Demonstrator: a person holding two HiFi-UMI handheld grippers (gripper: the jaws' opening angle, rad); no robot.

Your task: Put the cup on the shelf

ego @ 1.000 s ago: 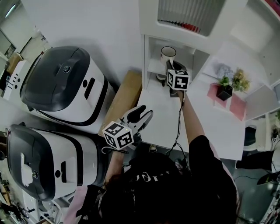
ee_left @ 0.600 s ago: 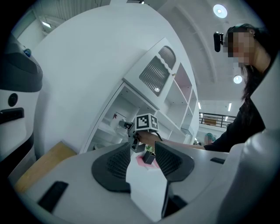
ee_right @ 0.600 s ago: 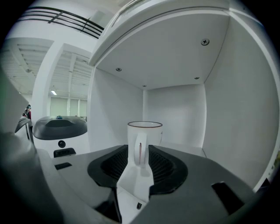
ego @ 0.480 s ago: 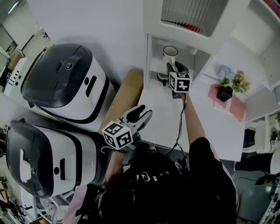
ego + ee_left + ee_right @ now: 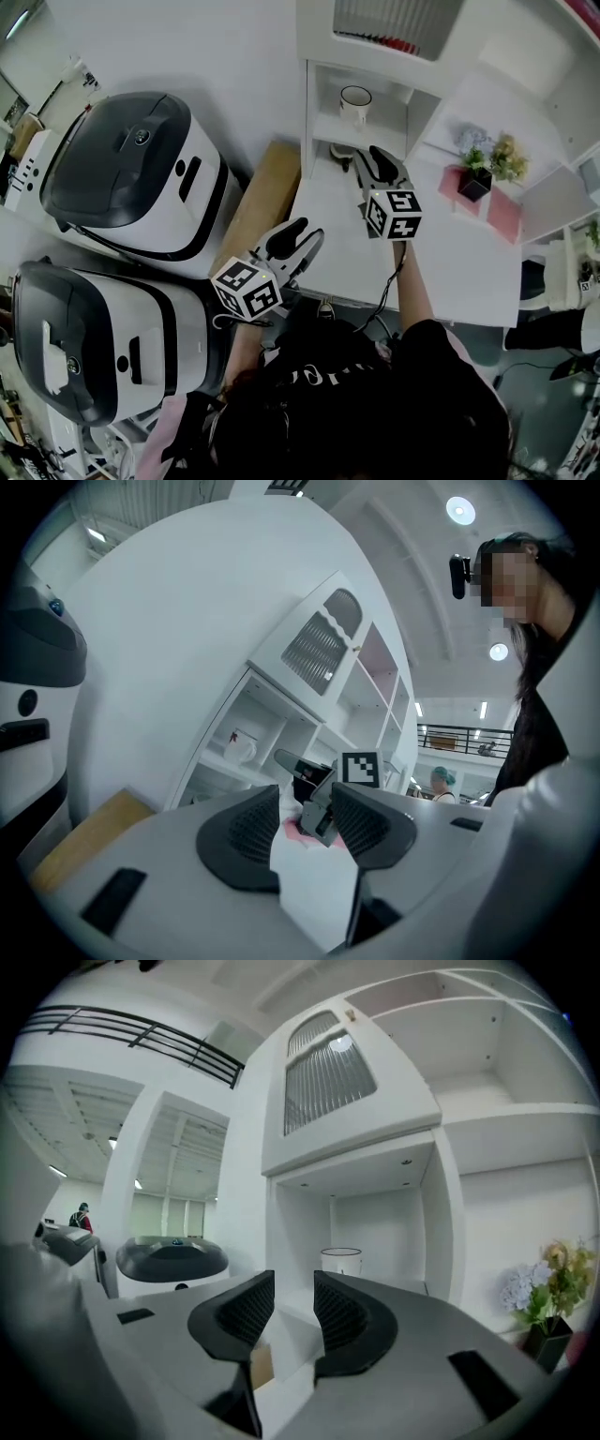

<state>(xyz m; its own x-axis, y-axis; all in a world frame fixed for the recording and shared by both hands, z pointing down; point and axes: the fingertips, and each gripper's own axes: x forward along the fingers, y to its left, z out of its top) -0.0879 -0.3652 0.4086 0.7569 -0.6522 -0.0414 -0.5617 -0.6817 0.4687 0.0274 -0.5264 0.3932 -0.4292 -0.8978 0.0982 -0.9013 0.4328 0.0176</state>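
Observation:
A white cup with a dark rim (image 5: 355, 97) stands upright on the white shelf (image 5: 330, 133) inside the open niche of the cabinet. It shows ahead in the right gripper view (image 5: 341, 1260) and far off in the left gripper view (image 5: 239, 747). My right gripper (image 5: 371, 161) hangs over the table just outside the niche, apart from the cup. Its jaws (image 5: 293, 1312) stand open with nothing between them. My left gripper (image 5: 300, 236) hovers at the table's near left edge, open and empty (image 5: 305, 822).
Two big white and dark machines (image 5: 131, 178) (image 5: 84, 347) stand to the left. A wooden board (image 5: 264, 202) lies between them and the white table (image 5: 450, 267). A potted plant (image 5: 487, 167) on a pink mat sits at the right. A person stands far off (image 5: 441, 780).
My right gripper has drawn back out of the niche toward me, and the cup stays on the shelf. The left gripper has hardly moved.

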